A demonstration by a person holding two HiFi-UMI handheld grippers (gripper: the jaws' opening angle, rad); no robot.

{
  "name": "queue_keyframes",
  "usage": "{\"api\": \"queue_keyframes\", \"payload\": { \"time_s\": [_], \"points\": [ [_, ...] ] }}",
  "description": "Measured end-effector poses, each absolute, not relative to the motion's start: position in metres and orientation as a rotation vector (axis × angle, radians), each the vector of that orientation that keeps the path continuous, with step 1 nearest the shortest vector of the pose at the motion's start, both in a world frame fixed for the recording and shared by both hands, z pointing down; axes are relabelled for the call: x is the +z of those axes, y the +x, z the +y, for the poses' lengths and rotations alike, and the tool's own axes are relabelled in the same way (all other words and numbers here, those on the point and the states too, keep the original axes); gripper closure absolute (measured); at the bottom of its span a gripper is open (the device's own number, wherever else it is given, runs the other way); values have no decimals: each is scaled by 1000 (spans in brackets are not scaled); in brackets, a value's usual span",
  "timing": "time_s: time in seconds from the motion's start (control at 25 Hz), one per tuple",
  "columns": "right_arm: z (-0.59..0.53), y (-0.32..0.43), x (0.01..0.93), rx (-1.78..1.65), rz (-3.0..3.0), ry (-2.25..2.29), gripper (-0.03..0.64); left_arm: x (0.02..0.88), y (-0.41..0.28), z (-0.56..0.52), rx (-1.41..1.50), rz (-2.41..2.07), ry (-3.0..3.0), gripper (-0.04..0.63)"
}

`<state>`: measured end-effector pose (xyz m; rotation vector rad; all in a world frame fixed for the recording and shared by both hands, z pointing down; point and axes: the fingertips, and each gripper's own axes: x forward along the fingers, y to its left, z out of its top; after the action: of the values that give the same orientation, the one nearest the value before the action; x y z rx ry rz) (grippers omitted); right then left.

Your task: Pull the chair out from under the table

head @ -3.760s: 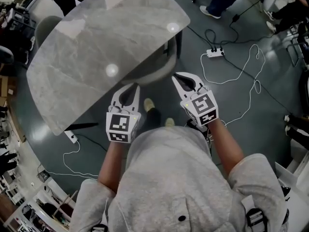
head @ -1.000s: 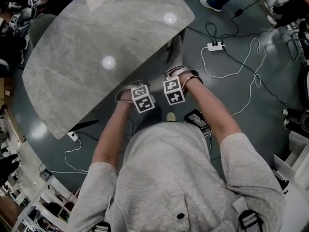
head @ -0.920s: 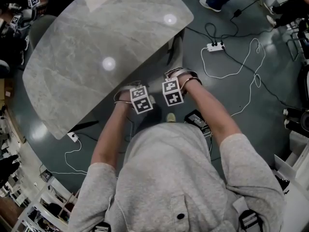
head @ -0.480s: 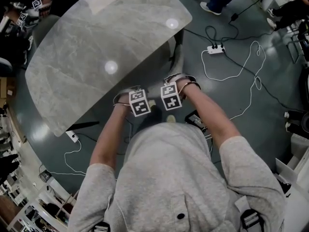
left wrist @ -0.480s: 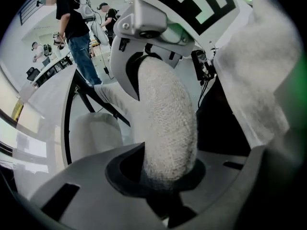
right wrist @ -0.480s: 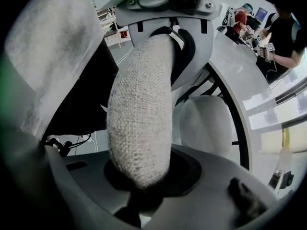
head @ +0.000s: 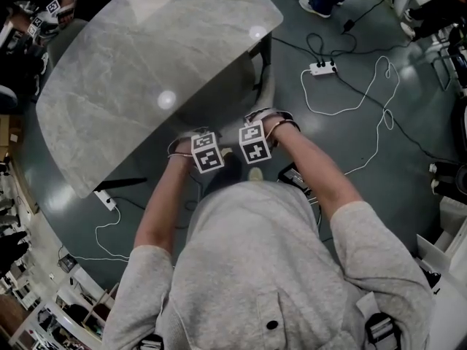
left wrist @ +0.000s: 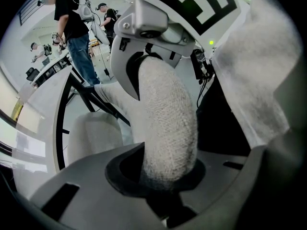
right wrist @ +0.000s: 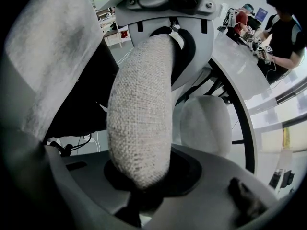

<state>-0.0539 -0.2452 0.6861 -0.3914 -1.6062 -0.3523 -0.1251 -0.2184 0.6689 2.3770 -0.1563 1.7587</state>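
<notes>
The chair has a grey woven fabric back, and its top rim (left wrist: 165, 123) runs up between the jaws of my left gripper (left wrist: 163, 174), which is shut on it. My right gripper (right wrist: 144, 176) is shut on the same rim (right wrist: 139, 123) right beside it. In the head view both grippers, left (head: 206, 152) and right (head: 254, 142), point down at the edge of the grey marble table (head: 146, 71) and hide the rim. A pale part of the chair (head: 263, 86) shows under the table edge. The padded seat (right wrist: 201, 123) lies below the tabletop.
A white power strip (head: 322, 67) with looping cables (head: 365, 115) lies on the floor to the right. Another strip (head: 106, 199) lies to the left, and a black box (head: 295, 177) sits by my feet. People stand beyond the table's far side (left wrist: 72, 28).
Earlier both grippers stood open and apart at the chair back. Over the last second they have drawn back from the table edge toward me, shut on the rim, and the chair has come with them.
</notes>
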Motion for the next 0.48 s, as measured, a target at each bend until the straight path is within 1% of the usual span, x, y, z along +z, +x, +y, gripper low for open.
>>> {"api": "queue_keyframes", "payload": {
  "time_s": [0.48],
  "points": [
    [-214, -35, 686, -359, -1611, -391, 528, 670, -105, -186, 1758, -164, 2374, 505]
  ]
}}
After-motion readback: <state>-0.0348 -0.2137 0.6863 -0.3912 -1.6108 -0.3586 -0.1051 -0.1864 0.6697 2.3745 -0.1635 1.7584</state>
